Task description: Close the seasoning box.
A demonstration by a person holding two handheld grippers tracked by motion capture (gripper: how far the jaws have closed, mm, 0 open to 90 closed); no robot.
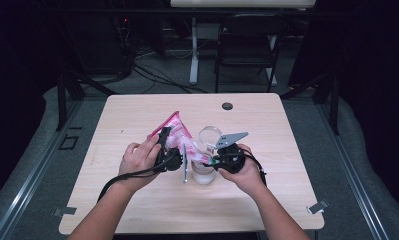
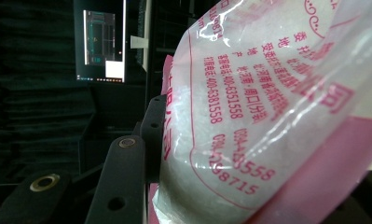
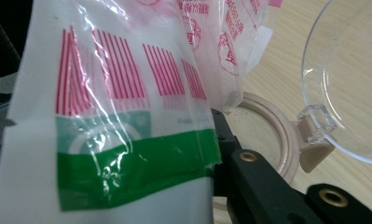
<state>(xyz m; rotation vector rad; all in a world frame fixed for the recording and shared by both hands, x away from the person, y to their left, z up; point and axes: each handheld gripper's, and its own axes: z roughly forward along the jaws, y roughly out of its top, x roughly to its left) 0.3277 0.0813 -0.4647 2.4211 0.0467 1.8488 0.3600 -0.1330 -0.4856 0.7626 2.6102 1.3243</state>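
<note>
A pink-and-white printed plastic bag (image 1: 175, 131) of white grains hangs tilted between both hands above the table (image 1: 267, 130). My left gripper (image 1: 177, 154) is shut on the bag's body; in the left gripper view the bag (image 2: 249, 121) bulges against the black jaw on the left and hides the other jaw. My right gripper (image 1: 210, 161) is shut on the bag's lower end, where a green band (image 3: 137, 168) and red stripes show. Under that end stands a clear jar (image 1: 204, 172) with a beige-rimmed mouth (image 3: 280, 135) and its clear hinged lid (image 3: 347, 79) flipped up.
A small black grommet (image 1: 227, 106) sits near the table's far edge. Behind the table are a black folding chair (image 1: 247, 45), a white desk leg (image 1: 193, 50) and cables on the floor. Bare tabletop lies to the left, right and front of the hands.
</note>
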